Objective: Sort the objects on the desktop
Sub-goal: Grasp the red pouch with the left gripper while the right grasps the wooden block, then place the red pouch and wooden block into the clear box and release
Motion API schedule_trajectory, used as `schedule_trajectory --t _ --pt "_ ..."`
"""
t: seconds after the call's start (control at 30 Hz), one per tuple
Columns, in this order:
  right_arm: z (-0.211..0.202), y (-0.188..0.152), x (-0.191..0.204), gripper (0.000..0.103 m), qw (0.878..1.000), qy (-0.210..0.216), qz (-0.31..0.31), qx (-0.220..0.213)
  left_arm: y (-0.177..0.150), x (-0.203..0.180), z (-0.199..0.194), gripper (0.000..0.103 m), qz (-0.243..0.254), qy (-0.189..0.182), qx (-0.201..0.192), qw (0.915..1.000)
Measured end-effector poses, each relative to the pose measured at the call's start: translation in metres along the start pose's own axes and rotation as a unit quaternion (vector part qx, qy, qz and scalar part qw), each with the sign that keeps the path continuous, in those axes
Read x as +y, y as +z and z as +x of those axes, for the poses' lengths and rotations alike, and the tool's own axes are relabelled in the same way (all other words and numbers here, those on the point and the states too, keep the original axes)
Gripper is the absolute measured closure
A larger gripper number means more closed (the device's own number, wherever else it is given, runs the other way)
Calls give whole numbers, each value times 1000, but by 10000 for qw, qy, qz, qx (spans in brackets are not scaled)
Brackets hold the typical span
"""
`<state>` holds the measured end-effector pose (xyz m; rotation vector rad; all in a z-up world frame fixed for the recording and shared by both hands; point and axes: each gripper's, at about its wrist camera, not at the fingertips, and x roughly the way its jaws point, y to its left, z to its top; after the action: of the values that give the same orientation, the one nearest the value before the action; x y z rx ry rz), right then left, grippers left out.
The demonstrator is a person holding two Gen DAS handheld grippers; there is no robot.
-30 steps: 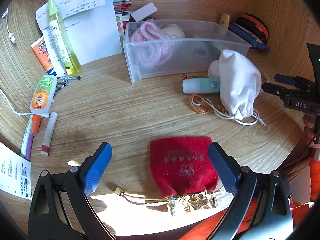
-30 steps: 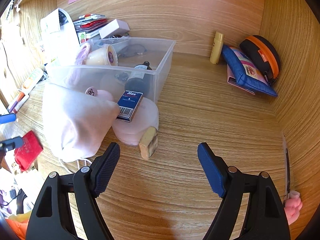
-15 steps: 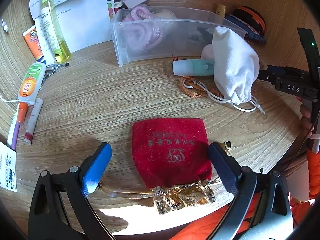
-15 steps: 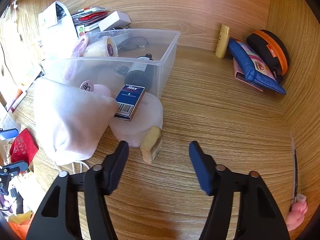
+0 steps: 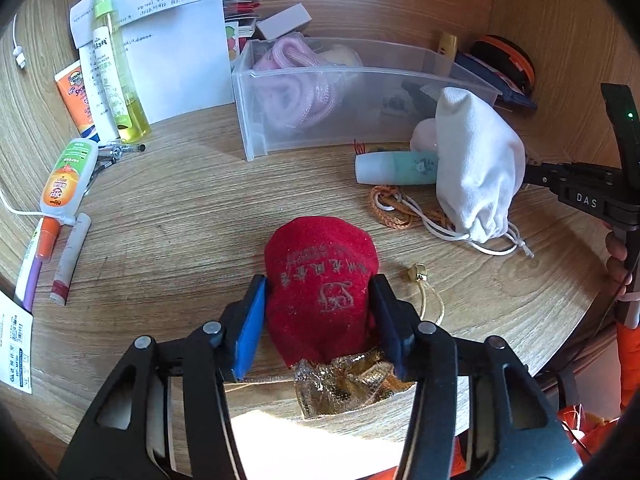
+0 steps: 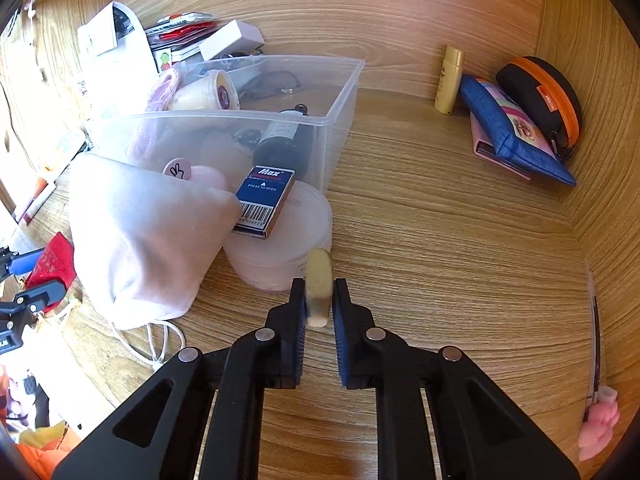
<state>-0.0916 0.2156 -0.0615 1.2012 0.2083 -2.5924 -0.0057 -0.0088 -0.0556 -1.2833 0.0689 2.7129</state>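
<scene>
Illumination is bright and warm. Sunlight overexposes the desk (image 5: 320,432) at 6 o'clock and, in the right wrist view, at 9 o'clock. Fisheye distortion and dark vignetting affect all edges.

Our right gripper (image 6: 319,308) has its blue pads pressed against both sides of a small beige eraser (image 6: 319,280), which touches a round pink container (image 6: 288,240) with a blue Max box (image 6: 264,200) lying on its lid. Just left we see a white drawstring pouch (image 6: 148,236) leaning on the clear plastic bin (image 6: 340,112). In the tabletop's far right corner lie a blue pouch (image 6: 512,132) and an orange-trimmed black case (image 6: 540,100).
</scene>
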Motion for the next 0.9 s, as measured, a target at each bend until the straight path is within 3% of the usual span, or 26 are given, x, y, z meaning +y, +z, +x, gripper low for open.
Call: schedule_trajectory --t 0.4,0.9 --pt "-30 8 -3 93 9989 -50 28 -462 22 12 -9 59 -203 92 -332 9992" --pt "-66 35 2 93 9946 197 120 -1015 85 16 -26 59 -258 -85 -1016 9945"
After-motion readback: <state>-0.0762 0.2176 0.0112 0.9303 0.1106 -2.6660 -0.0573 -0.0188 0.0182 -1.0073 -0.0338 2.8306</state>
